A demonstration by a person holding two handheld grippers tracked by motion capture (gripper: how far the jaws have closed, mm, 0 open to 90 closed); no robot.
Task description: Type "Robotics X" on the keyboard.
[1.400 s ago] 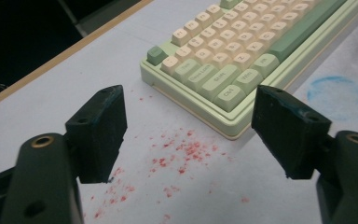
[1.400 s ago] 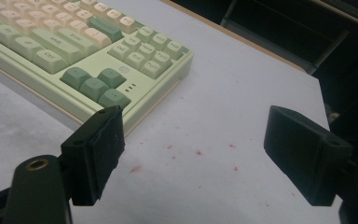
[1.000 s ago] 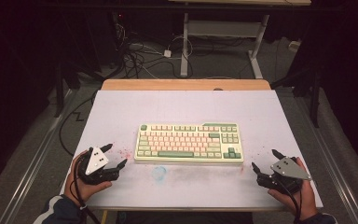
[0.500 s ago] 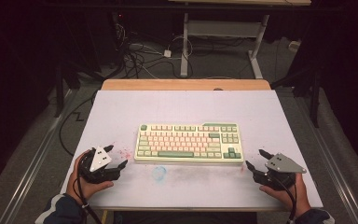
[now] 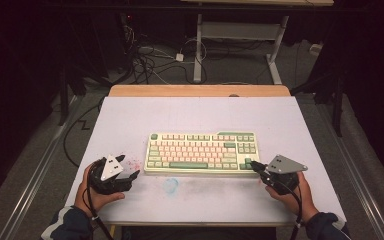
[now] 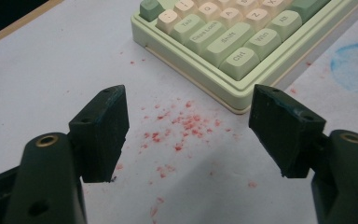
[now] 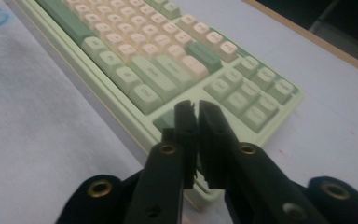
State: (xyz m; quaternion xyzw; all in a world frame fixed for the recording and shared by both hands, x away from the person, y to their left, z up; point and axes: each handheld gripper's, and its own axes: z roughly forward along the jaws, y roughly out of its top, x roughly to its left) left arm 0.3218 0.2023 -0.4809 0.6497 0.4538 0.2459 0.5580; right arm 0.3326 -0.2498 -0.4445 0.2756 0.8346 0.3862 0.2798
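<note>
Surface: a pale lilac table (image 5: 130, 125) with a wooden far edge, dark floor and cables behind.
Keyboard: a green and cream keyboard (image 5: 200, 150) lies flat, between the two grippers.
Left gripper (image 5: 122, 167): jaws spread wide, nothing between them; the keyboard's near left corner lies just ahead.
Stains: red specks (image 6: 177, 130) lie under the open jaws; a blue ring (image 6: 354, 67) sits ahead to their right.
Right gripper (image 5: 255, 167): jaws have just been closing and now meet, gripping nothing; tips at the keyboard's near right corner.
</note>
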